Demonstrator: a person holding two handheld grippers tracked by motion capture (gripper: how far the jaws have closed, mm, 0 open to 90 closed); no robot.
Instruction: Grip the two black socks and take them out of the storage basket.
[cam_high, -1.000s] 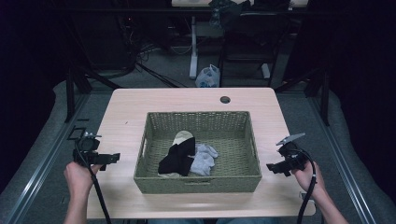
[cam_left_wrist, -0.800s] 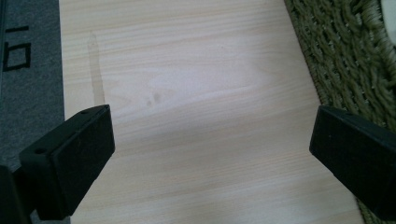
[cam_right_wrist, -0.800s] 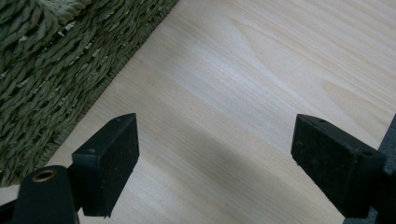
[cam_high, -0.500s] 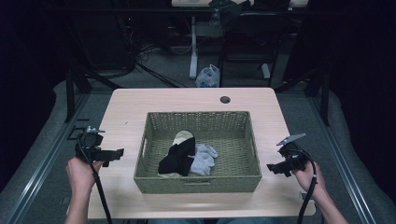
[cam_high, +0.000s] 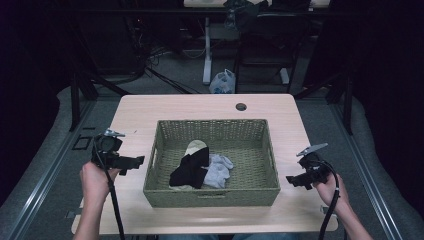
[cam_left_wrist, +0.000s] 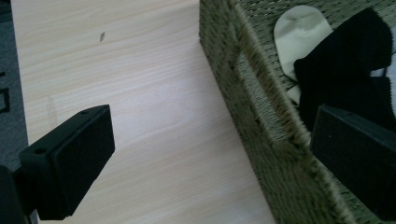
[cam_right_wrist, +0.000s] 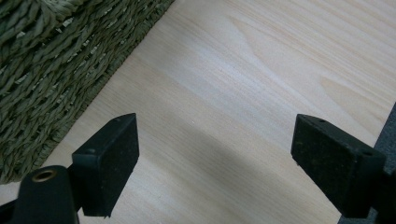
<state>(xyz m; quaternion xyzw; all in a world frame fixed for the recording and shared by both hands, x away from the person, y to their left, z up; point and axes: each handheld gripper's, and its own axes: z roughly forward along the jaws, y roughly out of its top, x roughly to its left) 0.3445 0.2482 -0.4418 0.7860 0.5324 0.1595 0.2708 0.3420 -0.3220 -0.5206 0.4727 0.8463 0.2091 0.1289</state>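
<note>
A green woven basket (cam_high: 210, 196) stands in the middle of the light wood table (cam_high: 200, 105). Inside it a black sock (cam_high: 190, 167) lies over a cream sock (cam_high: 196, 146), with a grey sock (cam_high: 218, 170) to their right. My left gripper (cam_high: 131, 165) is held just left of the basket, open and holding nothing. In the left gripper view its jaws (cam_left_wrist: 212, 140) straddle the basket's left wall (cam_left_wrist: 261, 93), with the black sock (cam_left_wrist: 345, 74) and cream sock (cam_left_wrist: 299, 32) beyond. My right gripper (cam_high: 295, 181) hovers open over bare table right of the basket (cam_right_wrist: 56, 60), with its jaws (cam_right_wrist: 215, 149) wide apart.
A round cable hole (cam_high: 241, 106) sits near the table's far edge. Beyond the table, a plastic bag (cam_high: 223, 81) lies on the floor among chair and desk legs. Bare wood runs on both sides of the basket.
My left gripper has moved right and slightly forward, closer to the basket's left wall. The right gripper and the socks have stayed put.
</note>
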